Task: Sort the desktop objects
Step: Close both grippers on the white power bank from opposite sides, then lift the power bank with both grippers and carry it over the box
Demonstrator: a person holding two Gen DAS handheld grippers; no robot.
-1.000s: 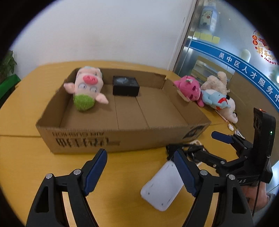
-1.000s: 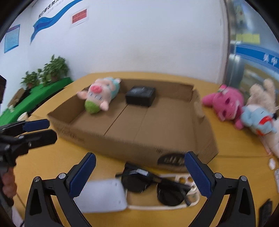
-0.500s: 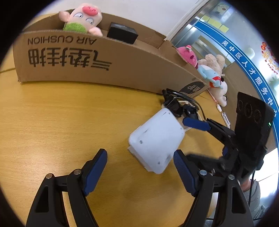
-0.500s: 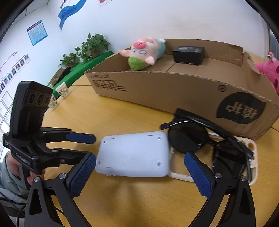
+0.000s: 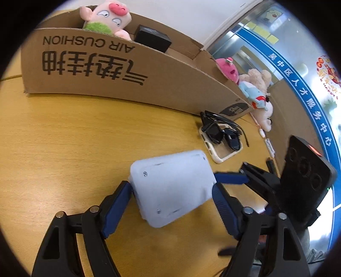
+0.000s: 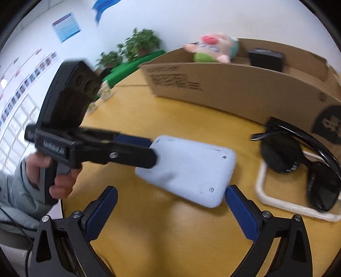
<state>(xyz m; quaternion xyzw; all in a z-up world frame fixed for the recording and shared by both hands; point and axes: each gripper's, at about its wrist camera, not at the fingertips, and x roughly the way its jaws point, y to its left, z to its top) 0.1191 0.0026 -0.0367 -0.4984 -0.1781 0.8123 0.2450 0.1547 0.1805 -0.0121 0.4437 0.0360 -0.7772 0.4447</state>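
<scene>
A white rounded device (image 5: 172,185) lies underside up on the wooden table. My left gripper (image 5: 170,198) is open, its blue pads flanking the device's two long sides, close to or just touching them. From the right wrist view, the left gripper (image 6: 152,149) straddles the device's (image 6: 191,170) far left end. My right gripper (image 6: 170,211) is open, with the device's near corner just ahead of its pads. One of its blue fingers (image 5: 231,178) lies by the device's right edge. Black sunglasses (image 5: 221,136) rest on a white phone case (image 5: 215,158).
A long cardboard box (image 5: 127,81) stands behind, holding a pink pig plush (image 5: 106,17) and a small black box (image 5: 152,40). Pink (image 5: 228,69) and blue (image 5: 253,93) plush toys lie beyond its right end. A hand (image 6: 61,181) holds the left gripper's handle.
Both grippers have dropped toward the table and closed in on the white device. The left fingers now flank it; the right gripper has swung left so the device lies ahead of it.
</scene>
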